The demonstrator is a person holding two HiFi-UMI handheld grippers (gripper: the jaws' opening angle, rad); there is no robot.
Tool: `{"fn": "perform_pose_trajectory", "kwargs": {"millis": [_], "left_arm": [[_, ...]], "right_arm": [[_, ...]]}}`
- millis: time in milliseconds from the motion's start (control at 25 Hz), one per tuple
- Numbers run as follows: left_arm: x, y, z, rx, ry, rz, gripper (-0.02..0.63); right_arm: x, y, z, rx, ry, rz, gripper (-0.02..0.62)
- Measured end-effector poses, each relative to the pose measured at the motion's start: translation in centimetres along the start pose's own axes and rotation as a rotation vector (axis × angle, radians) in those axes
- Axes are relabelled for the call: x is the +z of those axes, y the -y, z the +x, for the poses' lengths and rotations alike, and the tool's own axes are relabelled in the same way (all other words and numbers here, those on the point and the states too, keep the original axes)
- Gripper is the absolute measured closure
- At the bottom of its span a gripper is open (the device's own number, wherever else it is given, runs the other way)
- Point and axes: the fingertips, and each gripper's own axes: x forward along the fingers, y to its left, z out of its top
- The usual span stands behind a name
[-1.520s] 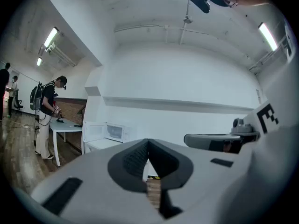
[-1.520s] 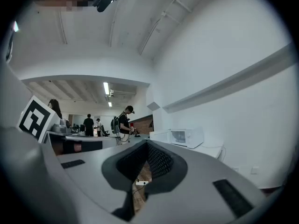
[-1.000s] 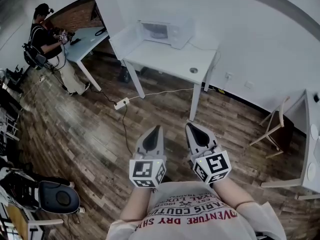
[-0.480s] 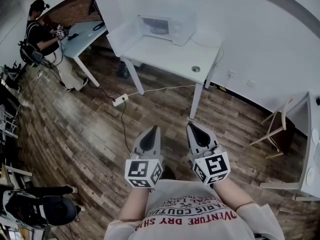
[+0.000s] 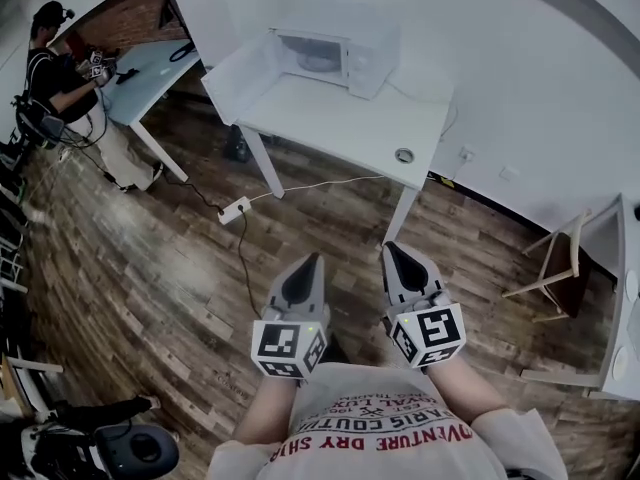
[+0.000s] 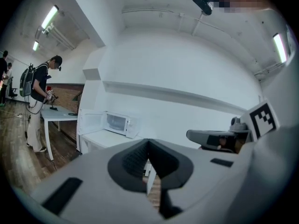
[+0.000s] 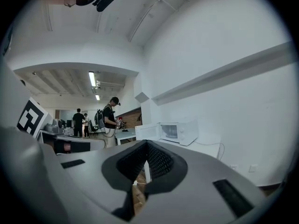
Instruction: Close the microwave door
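Observation:
A white microwave (image 5: 335,56) stands at the back of a white table (image 5: 340,118), far ahead of me. Its door (image 5: 240,71) hangs wide open to the left. The left gripper view shows the microwave (image 6: 120,124) and its open door (image 6: 90,123) in the distance; the right gripper view shows the same microwave (image 7: 179,132) and door (image 7: 146,131). My left gripper (image 5: 314,259) and right gripper (image 5: 391,249) are held side by side close to my chest, well short of the table. Both are shut, with nothing between the jaws.
A person (image 5: 55,68) stands at a second table (image 5: 150,68) at the far left. A power strip (image 5: 232,209) and its cable lie on the wooden floor before the table. A chair (image 5: 555,268) stands at the right, an office chair (image 5: 135,453) at the lower left.
The table and microwave have drawn slightly nearer and lower in the head view. Both grippers stay shut in front of my chest.

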Motion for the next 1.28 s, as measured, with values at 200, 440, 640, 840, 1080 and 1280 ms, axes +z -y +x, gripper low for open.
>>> {"fn": "perform_pose_trajectory", "kwargs": {"millis": [200, 440, 640, 840, 1080, 1280], "left_arm": [[3.6, -8.1, 4.9, -0.024, 0.053, -0.028, 0.6], [6.8, -16.4, 10.5, -0.038, 0.052, -0.009, 0.6], [7.9, -21.4, 14.1, -0.037, 0.045, 0.013, 0.6], [7.4, -24.0, 17.8, -0.028, 0.019, -0.002, 0.6], [7.1, -25.8, 23.3, 0.003, 0.004, -0.006, 0.6], [8.0, -27.0, 29.6, 0.045, 0.0, 0.0, 0.6]], "right_arm": [[0.5, -0.7, 8.4, -0.049, -0.026, 0.006, 0.584], [2.7, -0.7, 17.6, -0.098, 0.0, 0.015, 0.583], [2.9, -0.5, 23.6, -0.109, -0.011, 0.02, 0.583], [2.7, 1.0, 28.5, -0.095, -0.028, 0.026, 0.583], [2.3, 4.4, 33.9, -0.057, -0.037, 0.033, 0.583], [2.6, 8.9, 39.5, -0.01, -0.045, 0.045, 0.583]]}}
